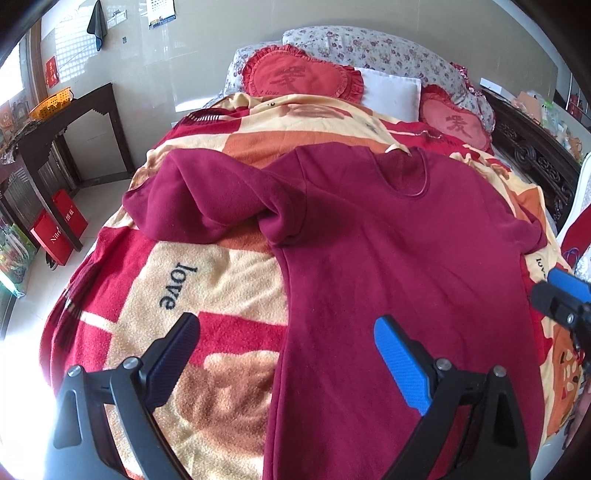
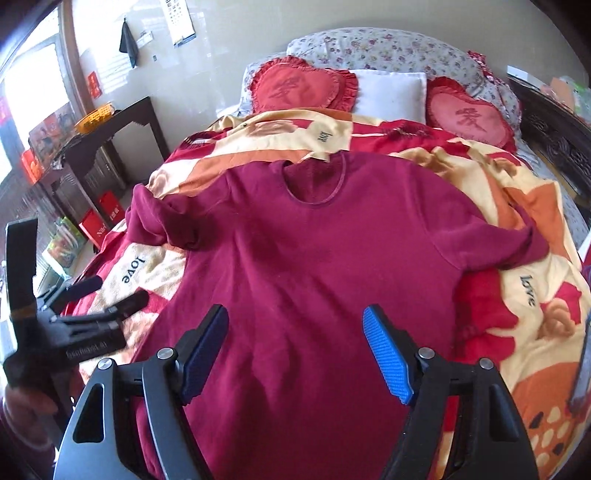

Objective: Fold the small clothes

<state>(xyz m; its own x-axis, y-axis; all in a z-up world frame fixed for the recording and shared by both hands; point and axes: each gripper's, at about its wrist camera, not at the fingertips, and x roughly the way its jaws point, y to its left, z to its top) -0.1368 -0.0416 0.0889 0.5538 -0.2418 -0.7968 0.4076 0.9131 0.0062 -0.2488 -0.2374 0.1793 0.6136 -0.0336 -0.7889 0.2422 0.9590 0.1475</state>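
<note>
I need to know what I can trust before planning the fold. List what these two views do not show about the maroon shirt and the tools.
- Bottom hem of the maroon shirt: cut off by the lower edge in both views, behind the tool bodies.
- Its right sleeve: the cuff cannot be made out in either view.
- Left tool and right tool: both open, but whether the fingers touch the cloth cannot be judged.
- Calendar: print too small.

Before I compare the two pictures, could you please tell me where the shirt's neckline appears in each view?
Left wrist view: the maroon shirt's neckline sits upper right of centre.
Right wrist view: the neckline sits just above centre.
Shared landmark: the white pillow between two red heart cushions, beyond the neckline.
</note>
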